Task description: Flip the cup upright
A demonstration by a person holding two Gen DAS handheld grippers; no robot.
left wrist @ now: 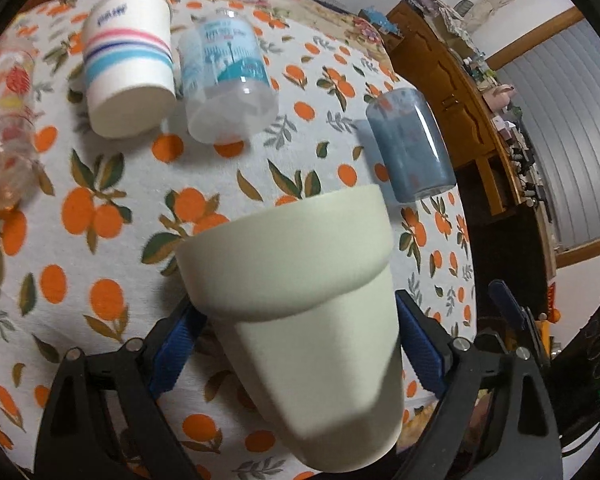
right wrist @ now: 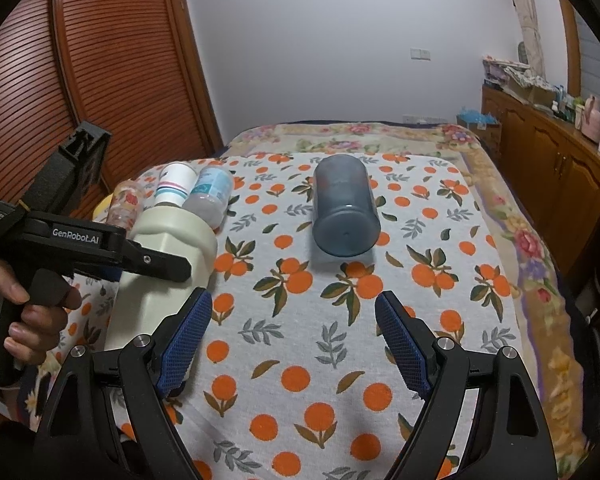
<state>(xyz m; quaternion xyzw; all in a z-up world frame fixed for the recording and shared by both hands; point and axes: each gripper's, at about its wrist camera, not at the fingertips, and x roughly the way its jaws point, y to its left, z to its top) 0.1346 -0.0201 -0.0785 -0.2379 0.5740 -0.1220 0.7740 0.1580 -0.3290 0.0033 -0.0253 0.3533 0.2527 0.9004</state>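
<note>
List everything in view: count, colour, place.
green cup: 1, pale green, clamped in the left tongs, off the cloth
blue cup: 1, translucent blue, inverted mid-cloth, ahead of the right tongs
striped cup: 1, white with pink and blue bands, inverted, far left
printed cup: 1, clear with teal print, inverted, beside the striped cup
fruit glass: 1, clear with red and yellow print, left edge
cloth: 1, white with oranges, over a floral blanket
cabinet: 1, brown wood, right wall
left tongs: shut on the green cup
right tongs: open, empty
hand: 1, grips the left handle
</note>
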